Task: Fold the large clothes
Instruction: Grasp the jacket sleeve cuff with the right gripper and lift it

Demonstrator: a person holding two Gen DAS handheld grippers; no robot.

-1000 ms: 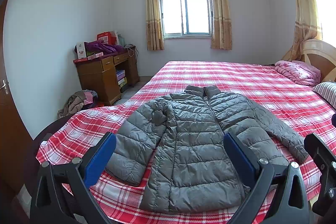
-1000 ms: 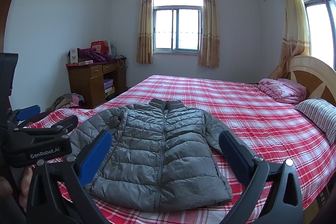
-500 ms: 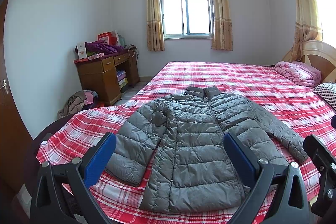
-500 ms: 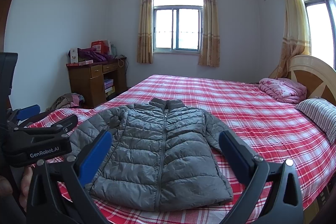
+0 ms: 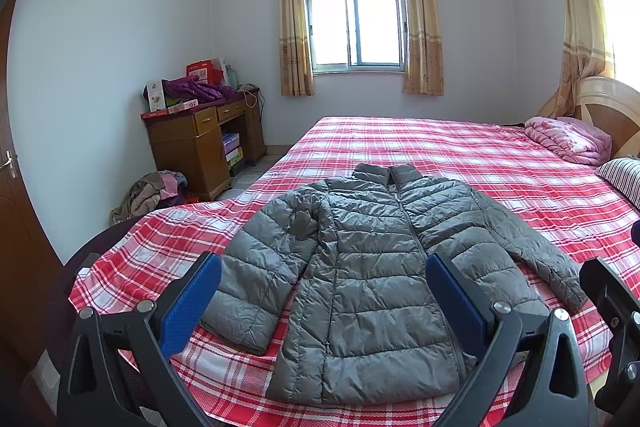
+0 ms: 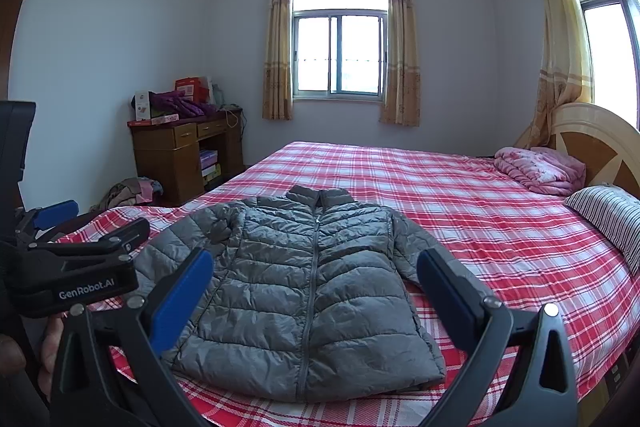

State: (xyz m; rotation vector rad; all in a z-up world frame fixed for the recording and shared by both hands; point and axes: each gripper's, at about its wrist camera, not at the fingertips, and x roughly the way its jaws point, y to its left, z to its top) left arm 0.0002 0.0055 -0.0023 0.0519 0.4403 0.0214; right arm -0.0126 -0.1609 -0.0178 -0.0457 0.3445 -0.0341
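Observation:
A grey quilted puffer jacket (image 5: 360,267) lies flat, zipped and face up, on the near end of the bed (image 5: 460,155), with its collar pointing away from me. It also shows in the right wrist view (image 6: 304,287). My left gripper (image 5: 322,287) is open and empty, held above the jacket's lower part. My right gripper (image 6: 314,279) is open and empty, also above the jacket's hem area. The left gripper's body (image 6: 76,267) shows at the left of the right wrist view.
The bed has a red plaid sheet (image 6: 460,207). A pink folded quilt (image 6: 536,171) and a striped pillow (image 6: 608,215) lie by the headboard. A wooden desk (image 5: 200,143) with clutter and a clothes pile (image 5: 156,191) on the floor stand left.

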